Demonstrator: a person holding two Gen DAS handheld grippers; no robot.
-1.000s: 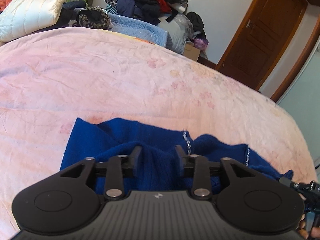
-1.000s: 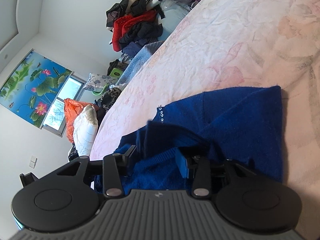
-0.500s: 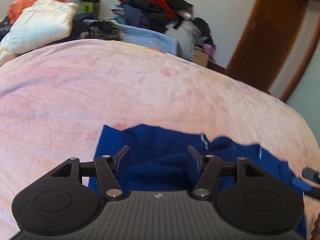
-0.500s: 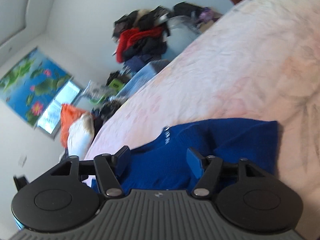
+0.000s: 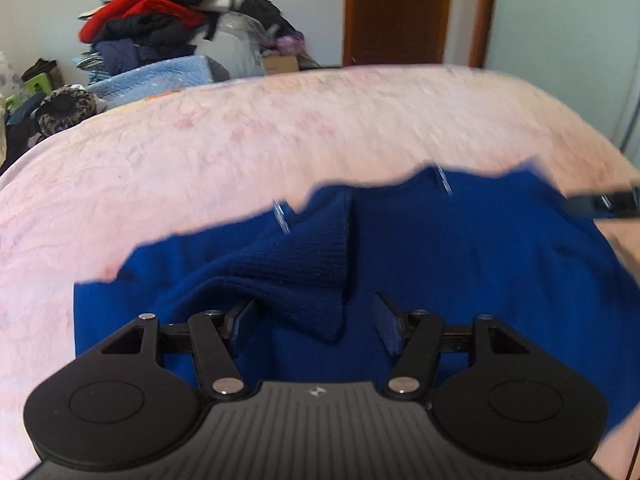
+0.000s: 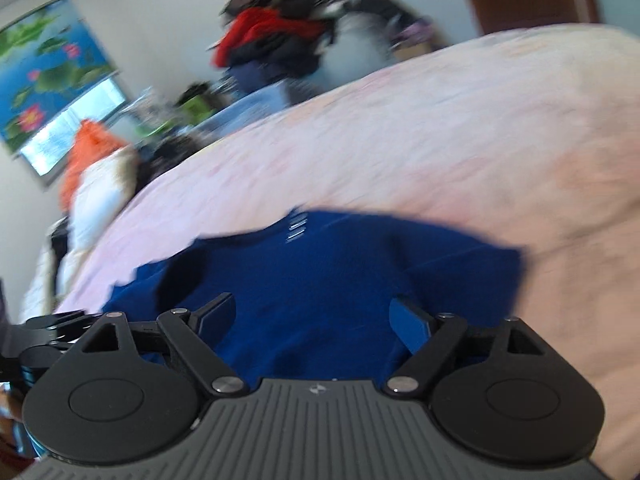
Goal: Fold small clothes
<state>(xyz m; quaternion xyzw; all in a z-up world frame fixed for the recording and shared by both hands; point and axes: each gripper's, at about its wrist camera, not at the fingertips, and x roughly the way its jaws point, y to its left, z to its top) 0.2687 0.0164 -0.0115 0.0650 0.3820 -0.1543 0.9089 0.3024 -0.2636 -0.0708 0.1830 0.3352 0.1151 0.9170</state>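
Both hand-held grippers spread wide, holding nothing, over a half-folded sweater.
The sweater (image 5: 460, 264) lies on the bed (image 5: 280, 132), sleeve (image 5: 304, 268) laid across its body; left hand-held gripper (image 5: 312, 326) and right hand-held gripper (image 6: 312, 318) hover above, likely freed to regrasp.

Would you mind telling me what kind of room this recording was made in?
Most likely a bedroom at home: a blue sweater lies on a bed with a pink floral bedspread, a pile of clothes sits behind it, and a wooden door stands in the far wall.

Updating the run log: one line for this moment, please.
left gripper: open | right gripper: open | blue sweater: on pink bedspread, released
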